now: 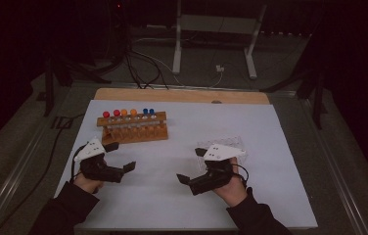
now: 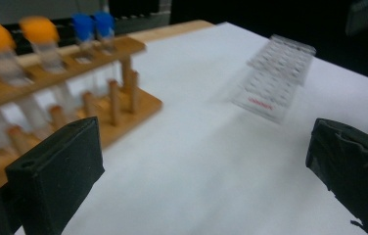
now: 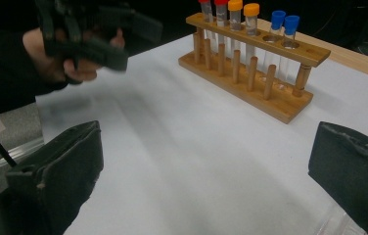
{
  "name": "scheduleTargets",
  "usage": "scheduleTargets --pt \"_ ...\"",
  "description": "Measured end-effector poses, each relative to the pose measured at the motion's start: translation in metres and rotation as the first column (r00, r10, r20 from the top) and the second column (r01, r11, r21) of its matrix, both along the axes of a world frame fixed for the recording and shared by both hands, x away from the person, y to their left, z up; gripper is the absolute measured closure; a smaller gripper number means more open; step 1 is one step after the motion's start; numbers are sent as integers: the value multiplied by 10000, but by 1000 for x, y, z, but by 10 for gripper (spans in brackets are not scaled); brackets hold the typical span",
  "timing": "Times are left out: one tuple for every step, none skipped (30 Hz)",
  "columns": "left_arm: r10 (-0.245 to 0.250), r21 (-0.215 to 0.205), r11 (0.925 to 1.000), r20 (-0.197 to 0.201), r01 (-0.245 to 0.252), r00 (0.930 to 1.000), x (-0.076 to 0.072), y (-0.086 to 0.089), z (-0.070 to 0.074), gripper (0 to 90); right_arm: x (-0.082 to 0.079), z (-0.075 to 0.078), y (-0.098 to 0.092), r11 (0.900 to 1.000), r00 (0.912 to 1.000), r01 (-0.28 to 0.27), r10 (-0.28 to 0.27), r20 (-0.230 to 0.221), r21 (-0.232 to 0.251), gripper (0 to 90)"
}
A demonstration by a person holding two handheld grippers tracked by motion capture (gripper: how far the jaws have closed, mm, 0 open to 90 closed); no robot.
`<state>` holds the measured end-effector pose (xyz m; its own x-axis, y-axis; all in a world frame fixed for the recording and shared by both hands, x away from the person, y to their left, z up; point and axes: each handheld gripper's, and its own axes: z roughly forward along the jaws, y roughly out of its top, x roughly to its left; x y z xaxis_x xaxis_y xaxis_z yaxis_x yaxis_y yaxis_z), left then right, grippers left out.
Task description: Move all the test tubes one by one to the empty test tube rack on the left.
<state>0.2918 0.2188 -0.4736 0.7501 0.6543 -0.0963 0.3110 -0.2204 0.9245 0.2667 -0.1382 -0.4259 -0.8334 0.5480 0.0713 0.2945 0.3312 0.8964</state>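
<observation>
Wooden rack (image 1: 134, 128) stands at the far left of the white sheet (image 1: 182, 196), its long axis running left to right, and carries six capped tubes: two red (image 1: 111, 114), two orange (image 1: 128, 112) and two blue (image 1: 149, 111). I read the left gripper (image 1: 120, 156) as the nearer tool: it sits just on the near side of the rack's left end, with the tubes lying far and slightly right of its jaws. Its jaws stand wide apart with nothing between them; in the left gripper view both black pads (image 2: 55, 171) frame bare sheet, with the rack close on the left of that view. The left hand (image 1: 88, 183) holds the tool low and roughly level, jaws pointing right, toward the table's middle. The right gripper (image 1: 192, 166) rests well apart from the rack, at the near right, jaws pointing left and likewise wide apart and empty; the right gripper view shows the rack (image 3: 255, 63) far across open sheet. A clear plastic tray (image 1: 231, 144) lies just on the far side of the right hand (image 1: 231, 188). My judgement: any tube pick falls to the left gripper, which must swing its jaws toward the far side to face the row of caps.
</observation>
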Motion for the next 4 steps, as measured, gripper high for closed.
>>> scheduleTargets --pt "-62 29 10000 -35 62 10000 -1 -1 -4 12 0 0 0 10000 10000 2 -2 -4 8 0" --pt "-118 49 9999 -45 119 9999 -3 -3 -7 12 0 0 0 10000 10000 7 -7 6 7 0" --pt "-164 97 9998 -36 164 9999 -5 -5 -9 13 1 -1 -1 10000 10000 7 -7 1 -10 0" --pt "-214 143 9997 -38 215 9998 -6 -6 -11 12 1 -1 -1 10000 10000 18 -18 4 -9 0"
